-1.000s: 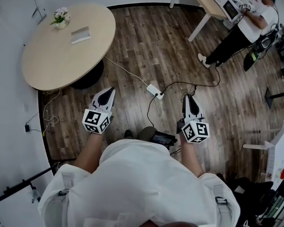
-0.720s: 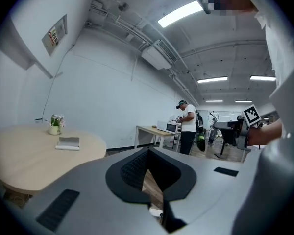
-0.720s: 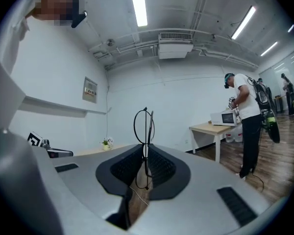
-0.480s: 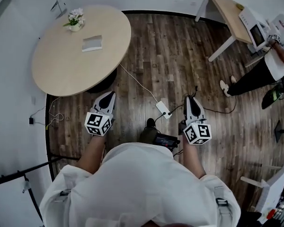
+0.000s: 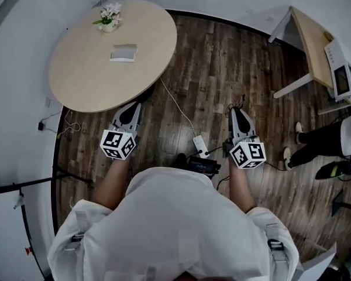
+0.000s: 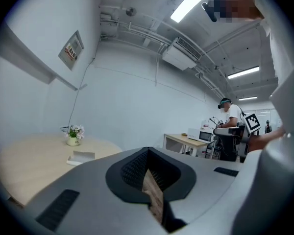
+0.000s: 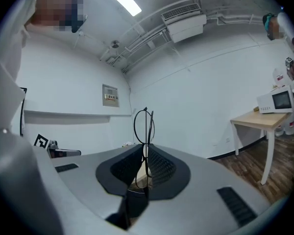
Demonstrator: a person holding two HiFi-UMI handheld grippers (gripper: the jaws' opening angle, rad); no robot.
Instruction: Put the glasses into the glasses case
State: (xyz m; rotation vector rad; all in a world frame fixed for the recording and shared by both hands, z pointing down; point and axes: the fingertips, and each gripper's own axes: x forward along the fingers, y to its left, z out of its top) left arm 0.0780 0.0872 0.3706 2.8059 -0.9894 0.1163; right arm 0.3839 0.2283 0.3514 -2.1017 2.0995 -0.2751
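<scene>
The glasses (image 7: pixel 143 126), thin black wire frames, stand upright between the jaws of my right gripper (image 7: pixel 146 163), which is shut on them. In the head view that gripper (image 5: pixel 237 110) hangs over the wooden floor at right, the glasses a faint wire at its tip. The glasses case (image 5: pixel 123 52), a flat pale grey box, lies on the round beige table (image 5: pixel 82 81) at upper left. My left gripper (image 5: pixel 130 113) hovers just off the table's near edge, jaws together with nothing in them. Its own view shows the case (image 6: pixel 81 156) ahead on the table, past the gripper (image 6: pixel 149 175).
A small pot of flowers (image 5: pixel 108 16) stands at the table's far edge. A white power strip (image 5: pixel 199 146) and cables lie on the floor between the grippers. A desk (image 5: pixel 316 45) with a microwave (image 5: pixel 343 69) and another person (image 5: pixel 333 142) are at right.
The whole view has shifted: the round table and case are now nearer and more central, and the desk and other person slid right. Both grippers keep their pose.
</scene>
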